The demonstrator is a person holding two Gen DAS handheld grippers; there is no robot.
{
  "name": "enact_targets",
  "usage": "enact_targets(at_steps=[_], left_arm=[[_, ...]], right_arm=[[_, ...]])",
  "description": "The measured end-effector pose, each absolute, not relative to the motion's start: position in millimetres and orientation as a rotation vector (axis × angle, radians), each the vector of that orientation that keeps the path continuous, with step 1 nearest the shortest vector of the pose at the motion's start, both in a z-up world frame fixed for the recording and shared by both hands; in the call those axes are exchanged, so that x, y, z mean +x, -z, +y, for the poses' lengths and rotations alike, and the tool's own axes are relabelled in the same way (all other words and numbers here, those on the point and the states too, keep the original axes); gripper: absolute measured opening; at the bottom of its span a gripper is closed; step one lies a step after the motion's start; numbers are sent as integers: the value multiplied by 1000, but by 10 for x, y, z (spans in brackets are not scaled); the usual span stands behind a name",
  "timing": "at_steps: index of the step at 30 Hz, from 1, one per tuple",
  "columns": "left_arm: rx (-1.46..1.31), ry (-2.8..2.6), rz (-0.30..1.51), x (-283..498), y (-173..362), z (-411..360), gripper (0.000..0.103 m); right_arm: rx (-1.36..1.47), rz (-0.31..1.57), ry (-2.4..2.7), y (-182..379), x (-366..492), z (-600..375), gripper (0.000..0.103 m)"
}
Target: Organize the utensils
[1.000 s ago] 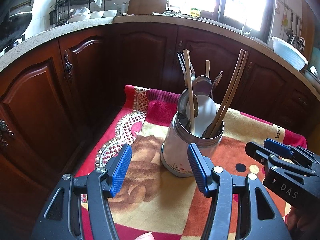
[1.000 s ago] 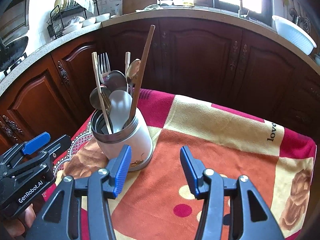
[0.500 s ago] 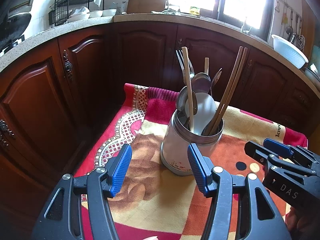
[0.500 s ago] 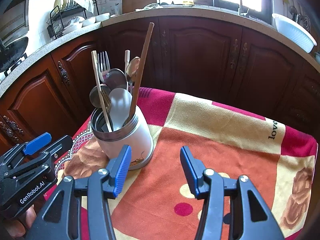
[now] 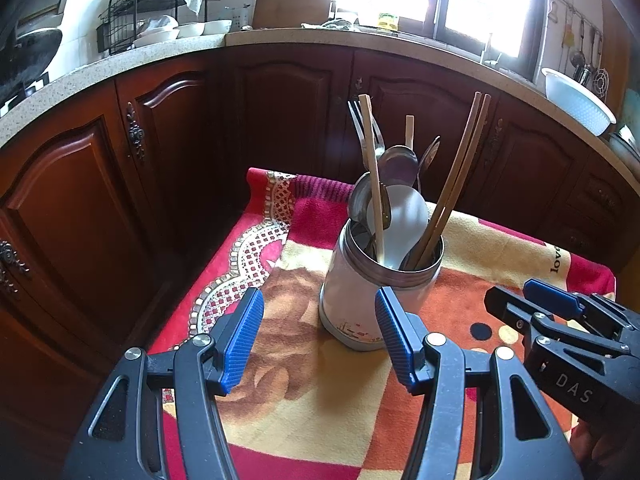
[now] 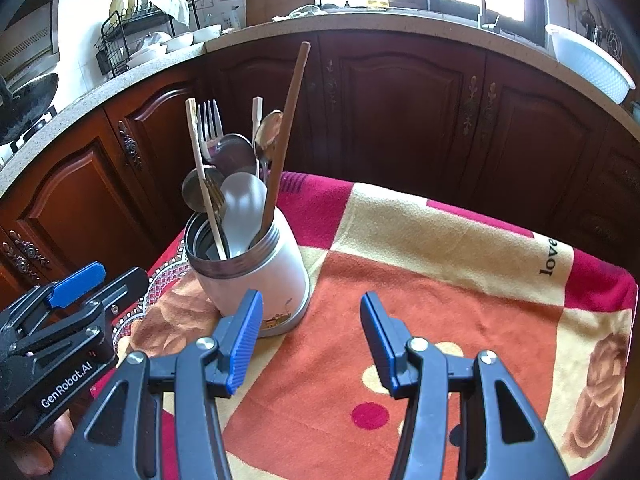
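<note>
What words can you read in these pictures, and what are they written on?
"GenRobot.AI": on the left gripper, seen from the right wrist.
"DAS": on the right gripper, seen from the left wrist.
"love": on the blanket near its far edge.
The small print on the utensil holder is too small to read.

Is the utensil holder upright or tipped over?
Upright. The holder stands on its base on the blanket, mouth up, with spoons, a fork and chopsticks sticking out the top.
</note>
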State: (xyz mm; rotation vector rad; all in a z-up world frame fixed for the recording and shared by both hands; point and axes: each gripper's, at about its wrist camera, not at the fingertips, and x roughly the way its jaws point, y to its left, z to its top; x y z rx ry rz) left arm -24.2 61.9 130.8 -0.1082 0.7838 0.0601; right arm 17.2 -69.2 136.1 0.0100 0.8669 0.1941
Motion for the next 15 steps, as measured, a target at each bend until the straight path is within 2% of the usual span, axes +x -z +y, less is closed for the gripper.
enact_targets(at_steps=[15], left_arm=[[-106,-39,762,-265,-1303,599,83]], right_arm=[[24,875,-192,-1340,151,-740,53]])
